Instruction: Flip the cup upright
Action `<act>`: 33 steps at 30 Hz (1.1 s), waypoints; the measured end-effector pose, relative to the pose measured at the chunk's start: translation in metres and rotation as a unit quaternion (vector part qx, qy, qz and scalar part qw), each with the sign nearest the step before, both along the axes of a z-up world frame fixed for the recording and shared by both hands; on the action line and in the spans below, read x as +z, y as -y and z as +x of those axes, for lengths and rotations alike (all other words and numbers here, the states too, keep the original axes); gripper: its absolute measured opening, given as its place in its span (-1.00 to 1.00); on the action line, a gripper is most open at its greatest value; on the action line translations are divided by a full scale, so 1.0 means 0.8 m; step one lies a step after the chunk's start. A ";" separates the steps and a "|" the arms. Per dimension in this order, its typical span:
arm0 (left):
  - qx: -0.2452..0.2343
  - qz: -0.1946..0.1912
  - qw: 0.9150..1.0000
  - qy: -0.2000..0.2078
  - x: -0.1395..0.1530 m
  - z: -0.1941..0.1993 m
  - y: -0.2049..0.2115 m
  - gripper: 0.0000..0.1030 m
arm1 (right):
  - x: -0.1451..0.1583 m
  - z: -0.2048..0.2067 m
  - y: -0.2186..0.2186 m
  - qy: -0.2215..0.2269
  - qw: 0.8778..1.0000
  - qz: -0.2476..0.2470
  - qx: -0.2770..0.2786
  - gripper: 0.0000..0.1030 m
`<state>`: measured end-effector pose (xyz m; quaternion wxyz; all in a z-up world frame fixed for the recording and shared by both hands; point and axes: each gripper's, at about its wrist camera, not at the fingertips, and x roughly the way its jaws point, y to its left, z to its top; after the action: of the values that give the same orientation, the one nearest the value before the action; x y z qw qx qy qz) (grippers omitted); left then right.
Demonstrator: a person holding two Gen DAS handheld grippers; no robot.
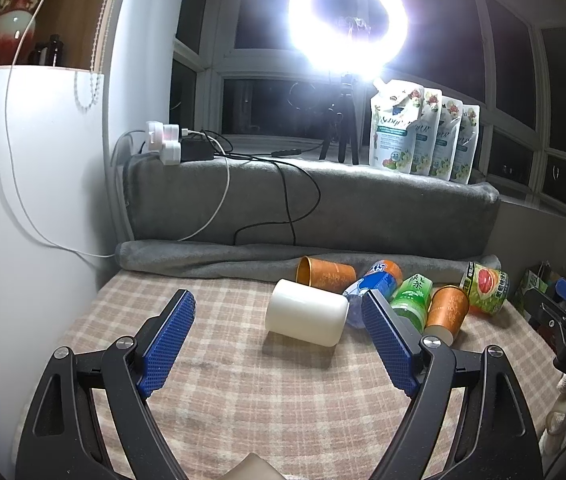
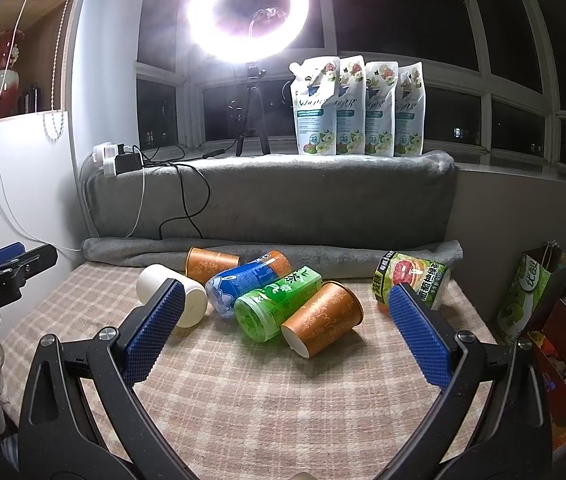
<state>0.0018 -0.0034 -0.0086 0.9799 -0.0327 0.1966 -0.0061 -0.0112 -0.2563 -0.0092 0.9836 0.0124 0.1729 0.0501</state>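
- Your left gripper (image 1: 279,312) hangs above the checked cloth (image 1: 219,400), its blue pads spread wide and holding nothing.
- Just ahead of it, the white cup (image 1: 307,313) lies on its side on the cloth, its mouth pointing left in the left wrist view; it is the leftmost piece of the jumble on the cloth.
- Behind the white cup and close to it, an orange cup (image 2: 209,264) lies on its side against the rolled grey blanket (image 2: 323,254), its open mouth facing left.
- To the right of the white cup, and touching it, a blue bottle (image 2: 243,282) lies flat, with a green bottle (image 2: 275,304) pressed against its right side.
- Right of the white cup again, beyond both bottles, a second orange cup (image 2: 323,318) lies tipped against the green bottle, base toward you in the right wrist view.
- Farthest right from the white cup, a grapefruit-label bottle (image 2: 411,278) lies apart from the cluster, near the blanket.
- Your right gripper (image 2: 285,312) hovers over the cloth with its blue pads wide apart, the second orange cup and the green bottle framed between them, untouched.
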 end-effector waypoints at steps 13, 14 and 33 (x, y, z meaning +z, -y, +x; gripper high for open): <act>-0.001 -0.002 1.000 -0.004 -0.004 0.004 -0.003 0.66 | -0.004 0.005 -0.006 -0.005 1.000 -0.003 0.007 1.00; 0.000 -0.002 1.000 -0.005 -0.004 0.004 -0.003 0.66 | -0.004 0.006 -0.007 -0.006 1.000 -0.004 0.009 1.00; 0.013 -0.031 0.998 -0.060 -0.029 0.020 -0.041 0.66 | -0.020 0.091 -0.071 -0.106 0.977 -0.052 0.176 1.00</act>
<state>0.0180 0.0294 -0.0319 0.9649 -0.0659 0.2541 0.0022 0.0616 -0.1992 -0.0255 0.9347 -0.0638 0.2780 0.2122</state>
